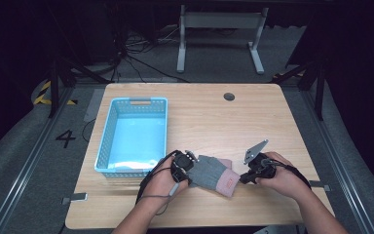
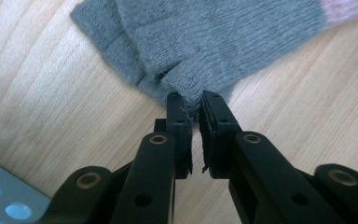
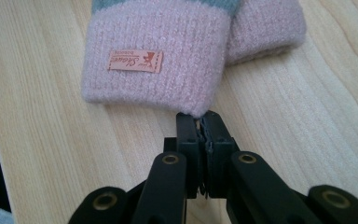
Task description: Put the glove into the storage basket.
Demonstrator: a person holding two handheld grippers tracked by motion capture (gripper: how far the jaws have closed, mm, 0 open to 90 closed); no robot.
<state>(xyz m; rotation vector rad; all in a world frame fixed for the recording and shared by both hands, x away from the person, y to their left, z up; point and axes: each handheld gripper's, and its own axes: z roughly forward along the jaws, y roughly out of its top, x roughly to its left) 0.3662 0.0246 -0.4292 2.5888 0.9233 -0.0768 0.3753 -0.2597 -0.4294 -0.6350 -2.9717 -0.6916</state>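
Wooden tabletop (image 1: 272, 122) under dim surroundings, dark floor around it. Near edge: person's forearms come in from the bottom, one pair of tongs in each hand. Left tongs (image 1: 187, 163) sit at the grey finger end of a glove (image 1: 213, 174); left gripper view has the jaws nearly together with a fold of grey knit (image 2: 186, 91) pinched at the tips, small gap further down the pads. Right tongs (image 1: 246, 178) are at the pink cuff end; right gripper view shows the jaws closed tight on the lower edge of the cuff (image 3: 158, 74), tips just biting the knit. Cuff carries a small tan label (image 3: 135, 61), text too small to read. Second pink cuff (image 3: 265, 32) lies partly behind the first, so this looks like a pair stacked. Glove lies flat on the tabletop between the two hands, near the front edge, fingers toward the left, cuff toward the right. Grey plate (image 1: 255, 151) stands up on the right tongs. Just beyond the left hand: light blue basket (image 1: 108, 141), perforated walls, sitting on the left half of the tabletop, close to the glove but not touching. Further back: round dark grommet (image 1: 229, 96) near the far edge. Beyond the tabletop: grey desk frame (image 1: 219, 39) and cables on the floor.
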